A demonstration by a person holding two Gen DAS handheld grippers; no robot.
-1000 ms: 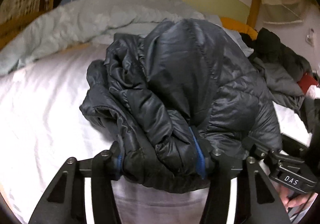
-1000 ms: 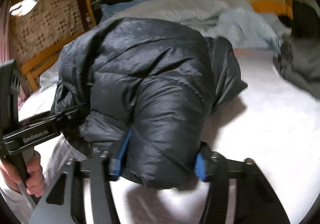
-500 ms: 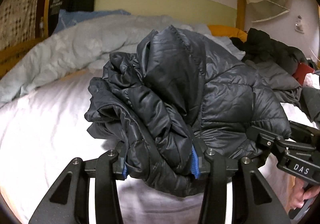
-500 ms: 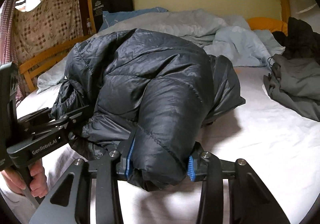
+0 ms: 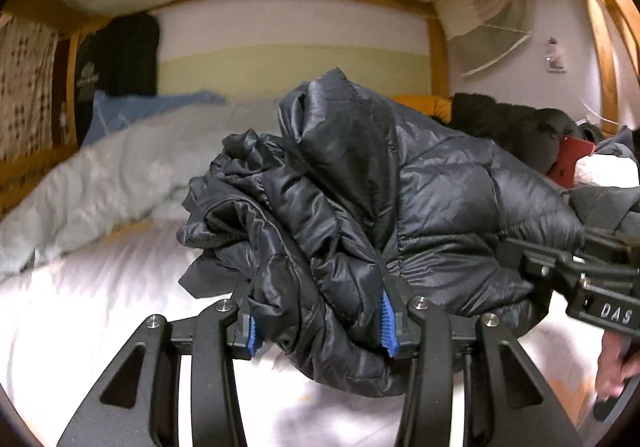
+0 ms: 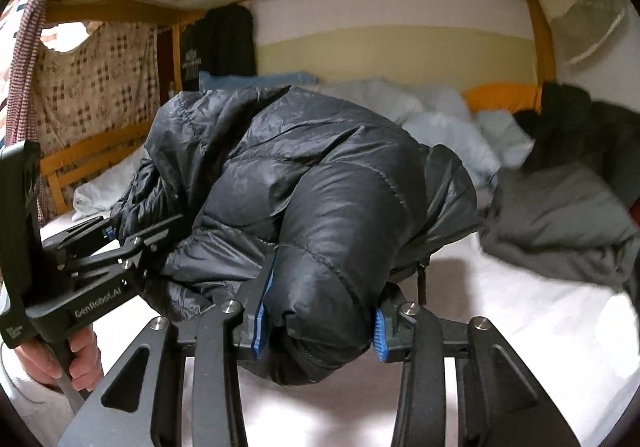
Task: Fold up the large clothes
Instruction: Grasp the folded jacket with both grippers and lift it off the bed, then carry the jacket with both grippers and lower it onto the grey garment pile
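Note:
A black puffer jacket is bunched up and held above the white bed sheet. My left gripper is shut on a thick wad of its fabric near one end. My right gripper is shut on a rolled part of the same jacket near the other end. The right gripper also shows at the right edge of the left wrist view. The left gripper shows at the left of the right wrist view.
A pale blue duvet lies at the back of the bed. Grey and black clothes are piled at the right, with a red item. Wooden bed rails and a wall close in the bed.
Both grippers have lifted the jacket higher off the sheet and tilted upward, so more wall and ceiling show. Both stay shut on the jacket.

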